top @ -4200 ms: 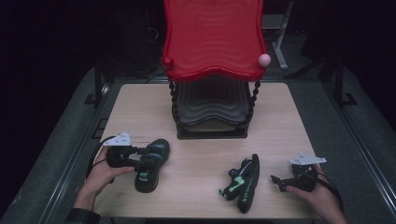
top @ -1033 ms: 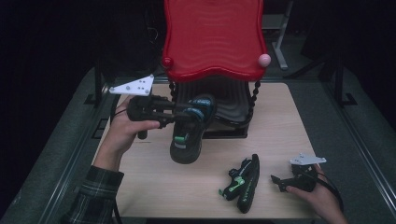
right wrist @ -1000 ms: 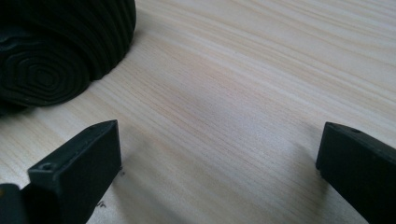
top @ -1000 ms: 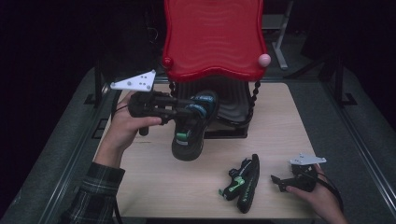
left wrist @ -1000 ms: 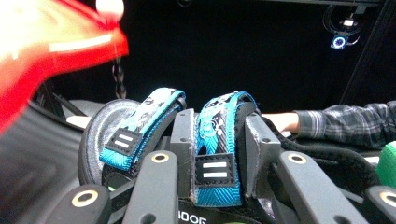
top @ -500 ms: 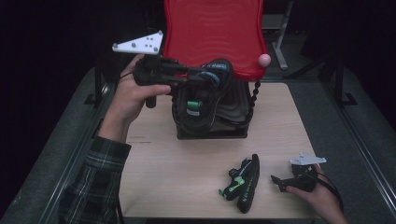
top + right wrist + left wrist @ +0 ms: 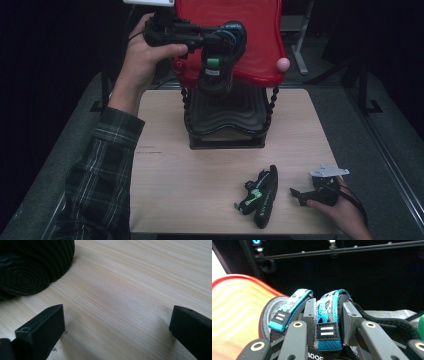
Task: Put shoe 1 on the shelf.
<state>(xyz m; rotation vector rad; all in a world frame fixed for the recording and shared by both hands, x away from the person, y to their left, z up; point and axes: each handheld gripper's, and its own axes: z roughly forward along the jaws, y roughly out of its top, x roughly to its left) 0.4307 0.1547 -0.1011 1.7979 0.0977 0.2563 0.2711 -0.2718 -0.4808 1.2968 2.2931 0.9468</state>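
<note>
Sandal strap [image 7: 327, 312] between left tool [image 7: 327, 315] jaws

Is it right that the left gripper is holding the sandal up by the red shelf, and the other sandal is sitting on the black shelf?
Not quite. The left gripper does hold a sandal up at the red shelf, its jaws shut on the blue strap. But the other sandal is not on the black shelf. The high view shows it lying on the wooden table, near the right gripper.

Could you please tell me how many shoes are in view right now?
2. One black shoe with blue straps is held by the left hand-held gripper over the red top shelf; another black shoe with green accents lies on the wooden table.
</note>
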